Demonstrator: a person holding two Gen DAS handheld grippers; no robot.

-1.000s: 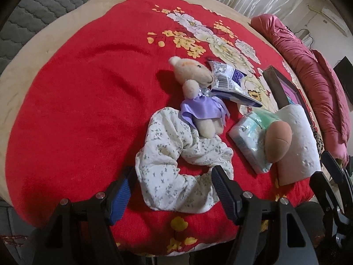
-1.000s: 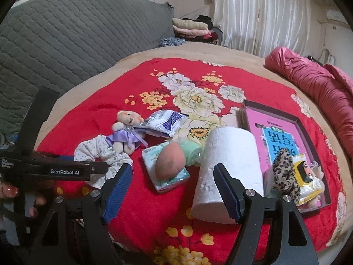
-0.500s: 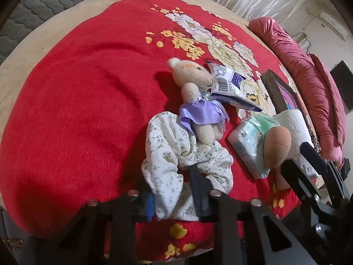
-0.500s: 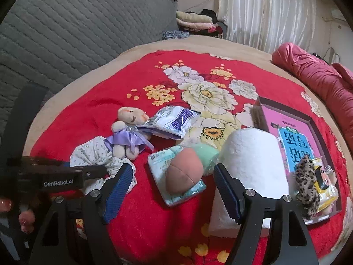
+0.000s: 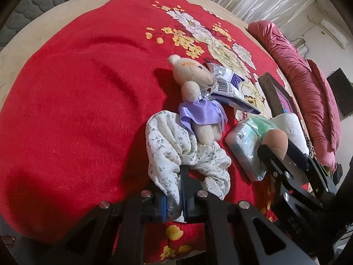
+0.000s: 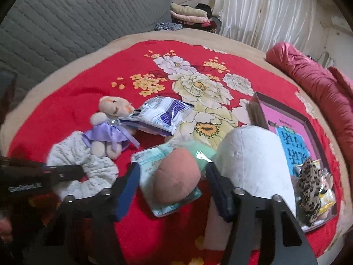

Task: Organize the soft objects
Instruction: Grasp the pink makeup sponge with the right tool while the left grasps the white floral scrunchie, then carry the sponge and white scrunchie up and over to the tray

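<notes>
At the lower centre of the left wrist view, the left gripper (image 5: 174, 201) has its fingers closing and pinching a fold of the white flowered cloth (image 5: 169, 145) near the bed's near edge. The teddy bear (image 5: 196, 95) lies across the cloth's upper part. In the right wrist view, the right gripper (image 6: 174, 190) is closing its still-spread fingers around the peach-coloured soft ball (image 6: 176, 181) on a tissue pack (image 6: 150, 161). The red blanket (image 5: 72, 114) lies bare at left.

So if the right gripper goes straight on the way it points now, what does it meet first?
Most likely the peach-coloured plush ball, which lies between the closing jaws of the right gripper, on top of a tissue pack. Whether the pads already touch it, I cannot tell.
</notes>
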